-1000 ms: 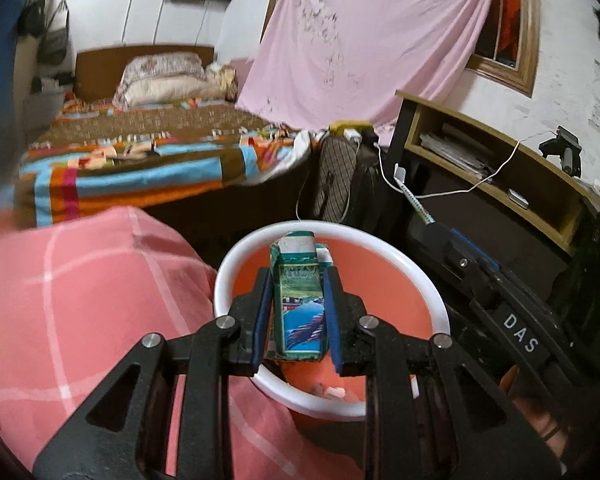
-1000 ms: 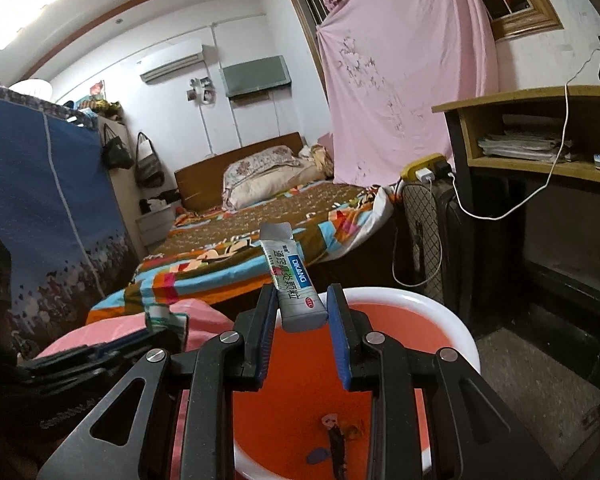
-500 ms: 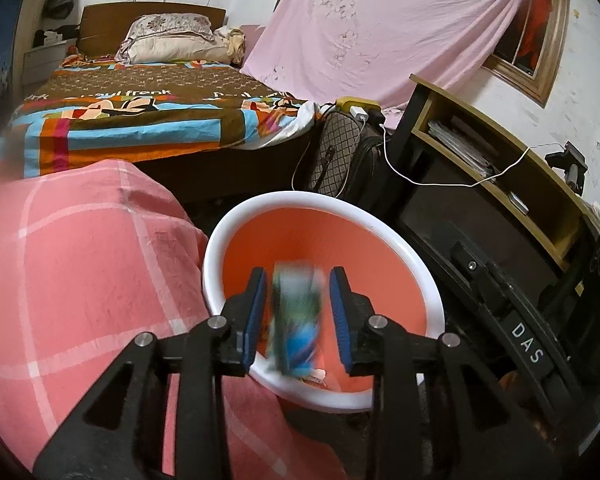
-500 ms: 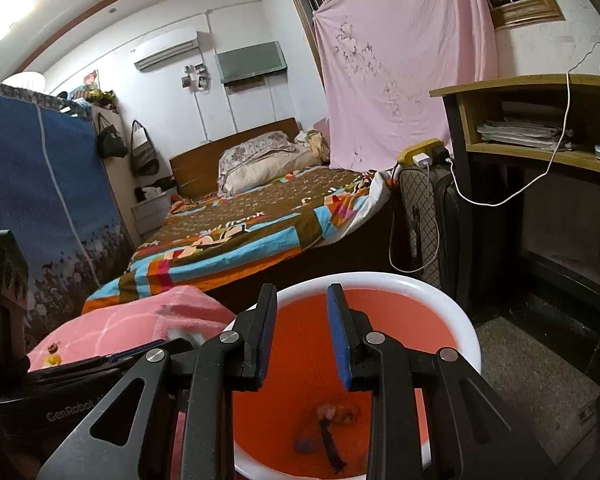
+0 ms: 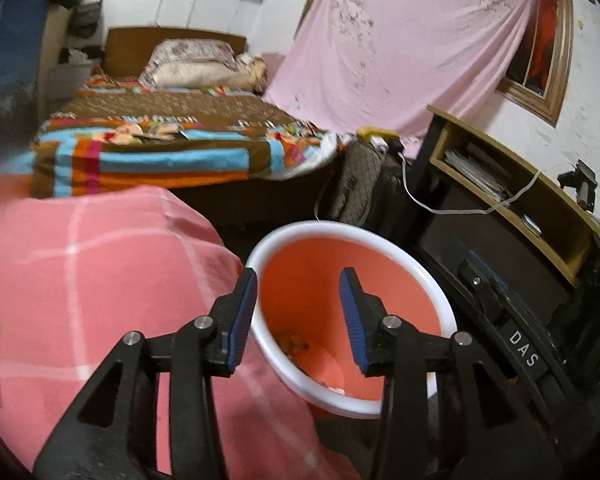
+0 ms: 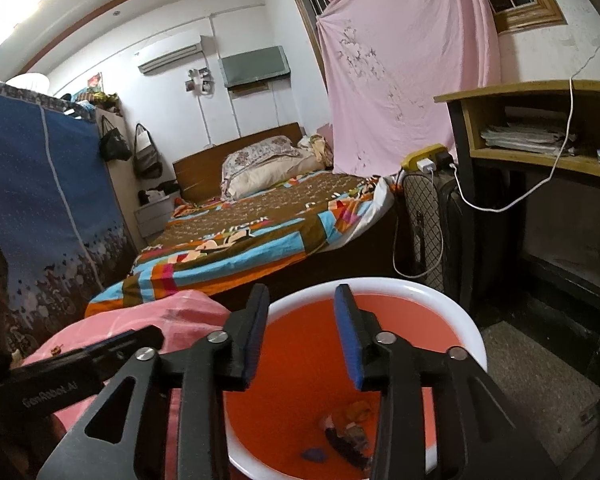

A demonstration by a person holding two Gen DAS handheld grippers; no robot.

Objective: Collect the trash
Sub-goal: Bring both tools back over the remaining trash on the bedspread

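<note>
Over orange bin [image 5: 296,230] rim, L hand-held gripper [image 5: 298,316] & R hand-held gripper [image 6: 302,334] both spread, empty.

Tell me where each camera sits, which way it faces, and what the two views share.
Left wrist: on the left gripper, open, looking down into the white-rimmed orange plastic bin; pink checked blanket left.
Right wrist: on the right gripper, open, above the same bin; left gripper's black body at its left.
Shared: bin, blanket, striped bed.

I'm holding my left gripper [image 5: 298,314] spread wide, nothing gripped, and my right gripper [image 6: 302,330] is gaping too.
</note>
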